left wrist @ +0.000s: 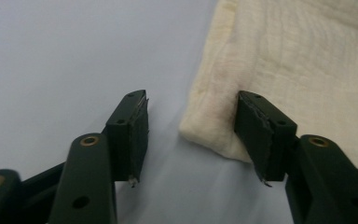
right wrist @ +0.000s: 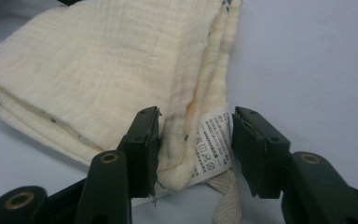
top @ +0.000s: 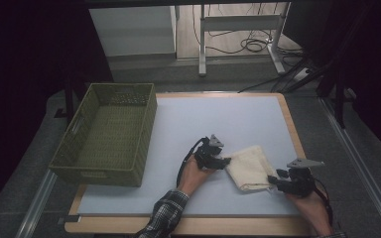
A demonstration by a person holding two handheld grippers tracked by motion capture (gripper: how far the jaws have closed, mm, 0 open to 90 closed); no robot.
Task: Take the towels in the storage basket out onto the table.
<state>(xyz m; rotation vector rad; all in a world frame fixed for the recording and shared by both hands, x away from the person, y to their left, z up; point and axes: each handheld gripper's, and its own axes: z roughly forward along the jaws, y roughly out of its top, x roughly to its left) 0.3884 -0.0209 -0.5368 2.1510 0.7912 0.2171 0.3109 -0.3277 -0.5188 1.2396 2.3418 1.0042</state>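
Note:
A folded cream cloth (top: 248,168) lies on the pale blue mat, right of centre and near the front. My left gripper (top: 224,161) sits at its left corner. In the left gripper view the jaws (left wrist: 193,112) stand apart around that corner (left wrist: 214,126); one jaw rests against the cloth's edge and the other is off it. My right gripper (top: 273,179) is at the cloth's near right corner. In the right gripper view its jaws (right wrist: 196,126) straddle the folded corner with the white care label (right wrist: 212,140), without squeezing it.
An olive woven basket (top: 99,176) stands at the left of the mat (top: 218,119), with nothing in it. The table's wooden edge (top: 188,225) runs along the front. Beyond the table are desk legs and cables on the floor.

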